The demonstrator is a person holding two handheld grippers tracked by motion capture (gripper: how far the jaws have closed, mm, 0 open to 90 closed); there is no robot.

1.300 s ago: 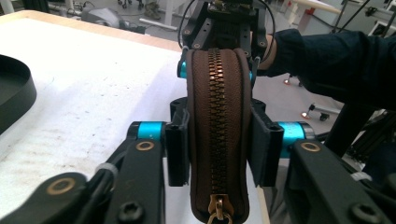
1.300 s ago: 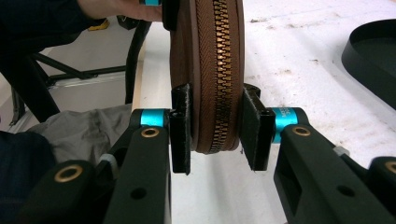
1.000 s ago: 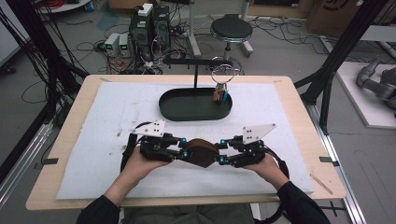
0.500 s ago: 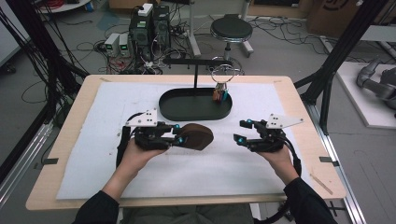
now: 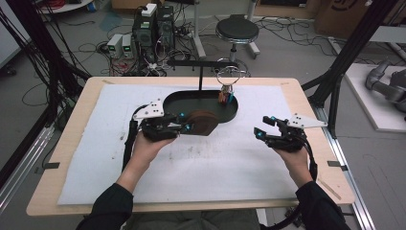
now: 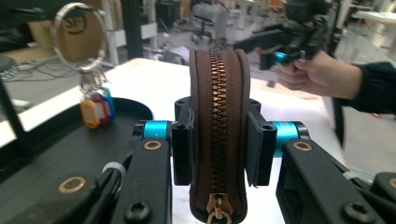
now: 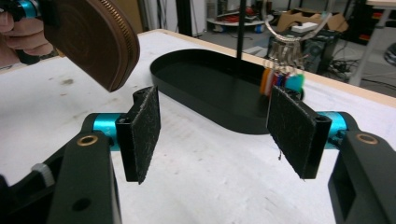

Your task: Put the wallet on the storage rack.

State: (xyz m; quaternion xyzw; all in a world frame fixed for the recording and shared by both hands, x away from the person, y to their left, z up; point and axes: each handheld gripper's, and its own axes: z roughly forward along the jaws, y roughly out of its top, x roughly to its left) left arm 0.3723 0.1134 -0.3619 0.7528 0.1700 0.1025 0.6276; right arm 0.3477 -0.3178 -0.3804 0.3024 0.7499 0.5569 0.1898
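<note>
You hold a brown pouch (image 6: 217, 135) with a brassy zip; your grippers' jaws are black with teal hubs. The oval tray (image 5: 225, 111) is black, the key tags (image 7: 280, 79) orange, blue and green.

Soft, even light falls from overhead, so the white mat (image 5: 230, 158) looks bright and shadows under the hands stay faint. From above, everything is slightly soft and grainy. Along the grippers, the brown zip pouch (image 6: 217, 135) is sharp, the background room blurs, and the far hand (image 6: 315, 74) smears.
</note>
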